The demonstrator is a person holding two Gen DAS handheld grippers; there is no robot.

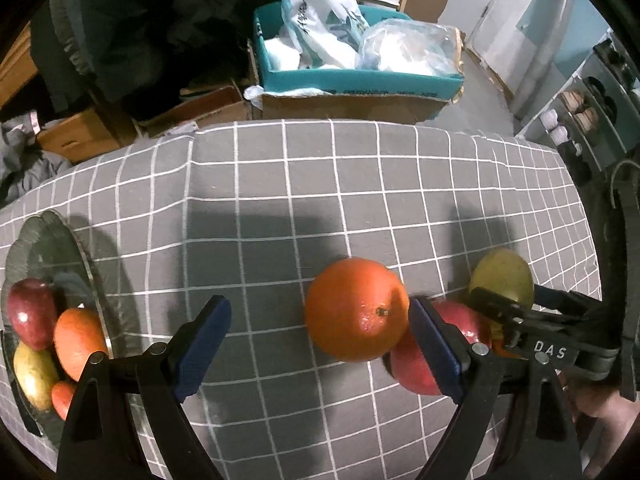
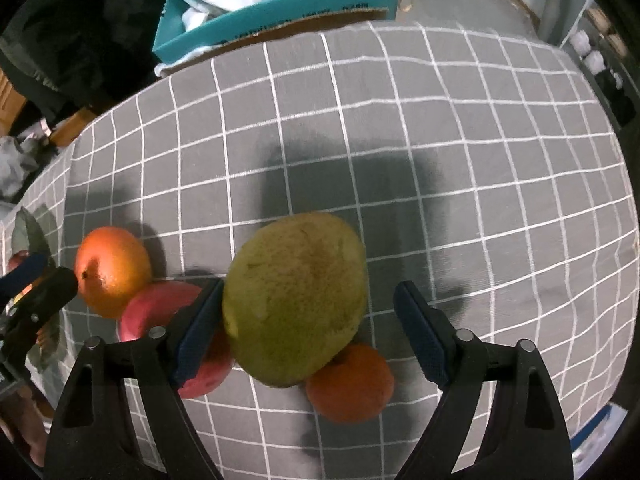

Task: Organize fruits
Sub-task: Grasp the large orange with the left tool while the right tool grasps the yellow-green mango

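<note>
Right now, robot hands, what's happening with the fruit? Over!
Left gripper open beside the orange. Right gripper open around the green mango, no squeeze yet. Red apple and small orange crowd it.

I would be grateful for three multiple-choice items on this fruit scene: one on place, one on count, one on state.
1. Where does the glass plate lie in the left wrist view?
A. far left
B. centre
C. far right

2. How many fruits lie loose on the grid cloth in the right wrist view?
A. two
B. four
C. six

3. How does the right tool stand around the green mango?
A. clamped shut
B. open
C. holding it aloft

Answers: 1 A, it hugs the left edge. 2 B, two oranges, apple, mango. 3 B, a gap shows beside the right pad.
</note>
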